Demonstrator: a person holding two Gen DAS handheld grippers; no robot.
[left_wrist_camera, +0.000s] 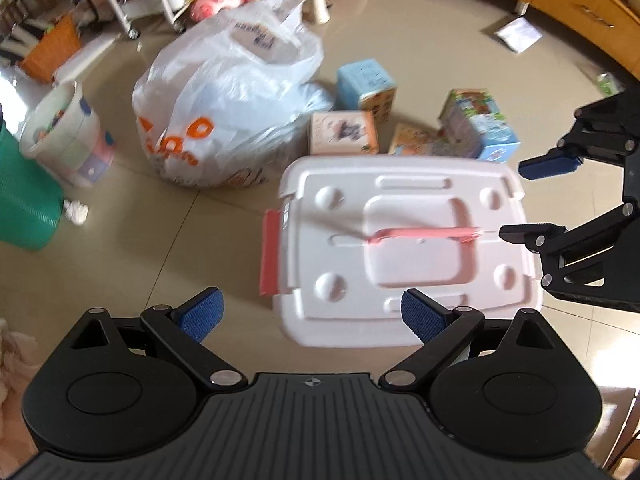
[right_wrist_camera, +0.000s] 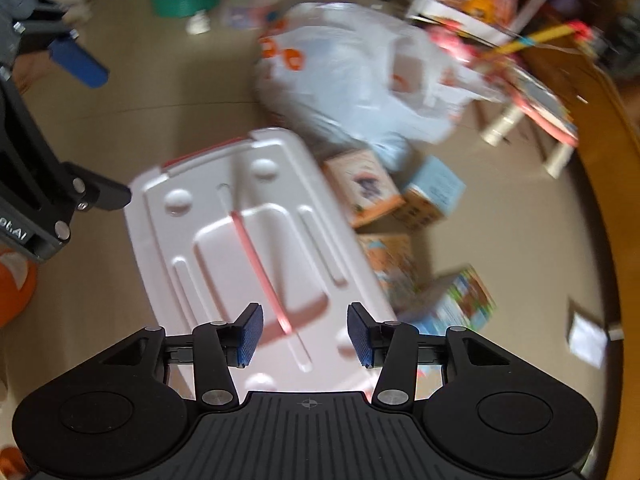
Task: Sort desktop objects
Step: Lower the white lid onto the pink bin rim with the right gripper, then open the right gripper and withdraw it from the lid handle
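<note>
A white plastic storage box with a closed lid (left_wrist_camera: 404, 240) stands on the tiled floor; it also shows in the right wrist view (right_wrist_camera: 248, 248). Its pink handle (left_wrist_camera: 424, 234) lies flat across the lid, and a red latch (left_wrist_camera: 270, 254) sits on its left end. My left gripper (left_wrist_camera: 312, 316) is open and empty, just in front of the box's near left corner. My right gripper (right_wrist_camera: 305, 336) is open and empty, hovering over the near end of the handle (right_wrist_camera: 260, 268); it also shows at the box's right side in the left wrist view (left_wrist_camera: 524, 200).
Several small picture boxes lie behind the storage box: a peach one (left_wrist_camera: 344, 132), a light-blue one (left_wrist_camera: 366, 88) and a green-blue one (left_wrist_camera: 476, 124). A full white plastic bag (left_wrist_camera: 228, 96) stands beside them. A white bucket (left_wrist_camera: 64, 132) and green basket (left_wrist_camera: 24, 200) are at left.
</note>
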